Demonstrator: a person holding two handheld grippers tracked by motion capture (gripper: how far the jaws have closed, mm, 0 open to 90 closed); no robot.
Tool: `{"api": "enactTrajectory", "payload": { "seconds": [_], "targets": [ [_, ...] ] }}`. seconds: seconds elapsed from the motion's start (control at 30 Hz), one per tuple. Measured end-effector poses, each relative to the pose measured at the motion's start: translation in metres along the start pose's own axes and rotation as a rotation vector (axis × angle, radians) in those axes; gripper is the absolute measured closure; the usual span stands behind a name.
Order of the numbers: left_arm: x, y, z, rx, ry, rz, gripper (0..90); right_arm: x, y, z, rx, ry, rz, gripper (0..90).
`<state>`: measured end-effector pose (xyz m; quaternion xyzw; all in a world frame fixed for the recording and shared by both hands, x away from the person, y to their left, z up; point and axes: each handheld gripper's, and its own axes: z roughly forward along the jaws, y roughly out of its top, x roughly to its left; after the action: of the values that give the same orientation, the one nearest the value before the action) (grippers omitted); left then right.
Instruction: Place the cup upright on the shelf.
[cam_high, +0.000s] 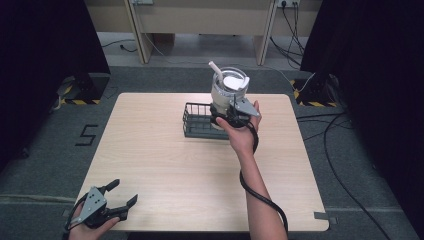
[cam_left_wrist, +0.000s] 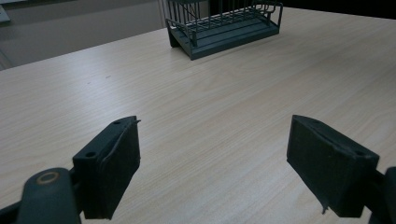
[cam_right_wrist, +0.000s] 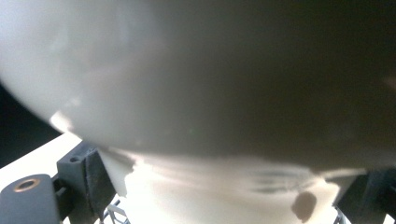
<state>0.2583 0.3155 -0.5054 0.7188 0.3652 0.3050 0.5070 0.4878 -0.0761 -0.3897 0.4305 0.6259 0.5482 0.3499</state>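
- Right hand-held gripper (cam_high: 226, 116) pinched the white tumbler (cam_high: 227, 87) over the wire rack (cam_high: 196, 122) — not set down yet.
- Left hand-held gripper (cam_high: 121, 194) sat spread, idle, on the table (cam_high: 165, 170).

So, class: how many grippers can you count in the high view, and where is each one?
2. The left gripper rests open at the table's near left corner; the right gripper clamps a white tumbler above the wire rack.

A light wooden table (cam_high: 165, 165) stands on a grey floor (cam_high: 45, 165). Black cables (cam_high: 345, 150) lie beside it.
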Motion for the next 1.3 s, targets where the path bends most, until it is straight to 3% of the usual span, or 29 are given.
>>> {"api": "enactTrajectory", "payload": {
  "seconds": [0.7,0.83,1.3],
  "targets": [
    [0.0,-0.001,0.001,0.005,0.001,-0.006,16.8,-0.004,0.016,0.022,0.014,-0.014,-0.003,10.5],
    [0.001,-0.001,0.001,0.005,0.001,-0.007,16.8,-0.003,0.017,0.025,0.022,-0.022,-0.024,10.5],
    [0.001,-0.002,0.002,0.01,-0.003,-0.01,16.8,-0.013,0.01,0.044,0.058,-0.05,0.019,10.5]
  ]
}}
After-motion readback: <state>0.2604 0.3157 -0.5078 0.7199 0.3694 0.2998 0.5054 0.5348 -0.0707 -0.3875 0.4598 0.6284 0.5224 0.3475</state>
